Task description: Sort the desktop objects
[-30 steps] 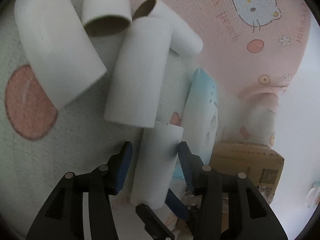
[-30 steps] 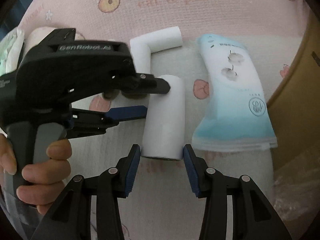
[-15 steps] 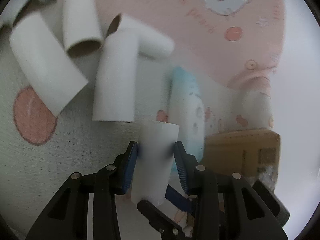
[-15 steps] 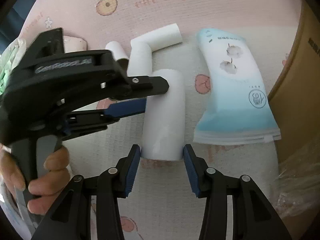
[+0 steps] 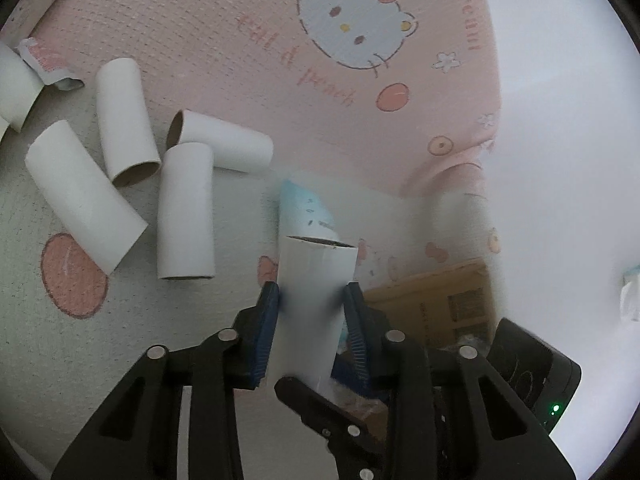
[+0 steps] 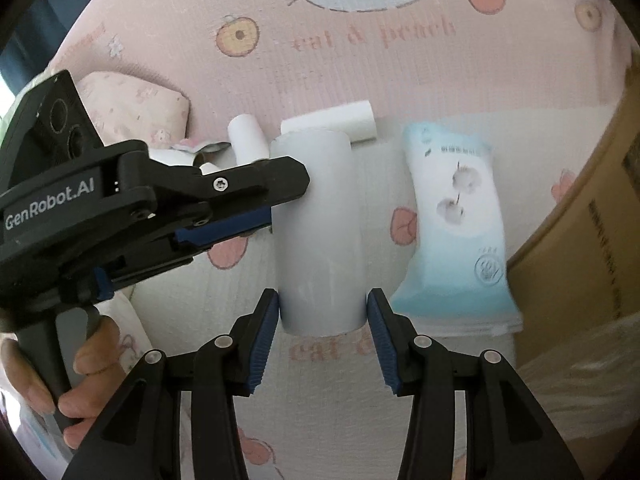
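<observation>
Left wrist view: white cardboard tube [image 5: 316,300] clenched in both claws, lifted above the patterned mat [image 5: 240,40].
Light, hollow and easily crushed, it wants a gentle mid-wall pinch; left claw [image 5: 312,320], whose jaws have just been closing, squeezes its far half, right claw [image 6: 322,320] grips its near end.

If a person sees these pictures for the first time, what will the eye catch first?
First, the white tube in the middle, clamped by two hand-held grippers at once: the right one at its near end, the left one across its side, its jaws having just closed in. Next, the loose tubes on the left and the blue pack on the right, all on a pink cat mat.
</observation>
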Demonstrator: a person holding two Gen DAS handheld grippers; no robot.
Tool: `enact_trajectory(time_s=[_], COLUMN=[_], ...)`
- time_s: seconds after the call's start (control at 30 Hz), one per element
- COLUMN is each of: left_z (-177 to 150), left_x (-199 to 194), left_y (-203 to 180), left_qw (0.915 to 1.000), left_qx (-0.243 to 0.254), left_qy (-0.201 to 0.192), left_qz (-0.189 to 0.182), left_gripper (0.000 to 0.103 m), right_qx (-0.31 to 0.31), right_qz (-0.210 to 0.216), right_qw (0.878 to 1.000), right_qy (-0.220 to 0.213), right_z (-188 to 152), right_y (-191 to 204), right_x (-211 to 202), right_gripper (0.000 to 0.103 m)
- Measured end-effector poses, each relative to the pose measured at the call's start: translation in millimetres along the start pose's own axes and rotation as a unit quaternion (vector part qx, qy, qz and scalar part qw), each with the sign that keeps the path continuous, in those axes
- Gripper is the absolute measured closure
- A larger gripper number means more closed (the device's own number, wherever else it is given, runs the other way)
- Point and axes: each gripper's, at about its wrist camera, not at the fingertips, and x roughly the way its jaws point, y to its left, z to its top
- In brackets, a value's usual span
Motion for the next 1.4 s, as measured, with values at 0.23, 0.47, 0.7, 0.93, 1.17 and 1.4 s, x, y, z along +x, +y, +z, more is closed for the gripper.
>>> enact_trajectory(time_s=[0.23, 0.47, 0.7, 0.93, 1.17, 1.4], left_z=[-5.2, -9.1, -11.6, -26.5, -39.2, -52.7], left_x=[4.5, -0.2, -5.8, -3.0, -2.3, 1.6], left_y=[0.9, 32.2, 35.2, 22.9, 28.8, 40.7], left_qw=[0.9989, 0.9948, 0.9945, 0.9927, 0.9898, 0.9864], left_qx=[-0.018, -0.060, -0.071, -0.041, -0.065, -0.108], left_qy=[0.030, 0.059, 0.054, 0.068, 0.067, 0.085], left_qz=[-0.031, 0.058, 0.056, 0.091, 0.107, 0.089], left_gripper=[0.087, 0.087, 0.087, 0.086, 0.054, 0.043], right_qx=[-0.067, -0.051, -0.040, -0.040, -0.042, -0.036], right_qz=[0.000, -0.021, -0.009, -0.017, -0.016, -0.013], right_qw=[0.998, 0.998, 0.998, 0.998, 0.997, 0.996], right_qy=[-0.013, 0.029, 0.043, 0.046, 0.063, 0.084], right_z=[10.8, -19.6, -37.1, -61.5, -77.6, -83.8], right_y=[17.7, 16.6, 7.5, 10.6, 16.6, 15.5], right_x=[-13.4, -5.8, -14.7, -16.5, -13.5, -6.0], right_gripper=[0.084, 0.096, 0.096, 0.096, 0.096, 0.096])
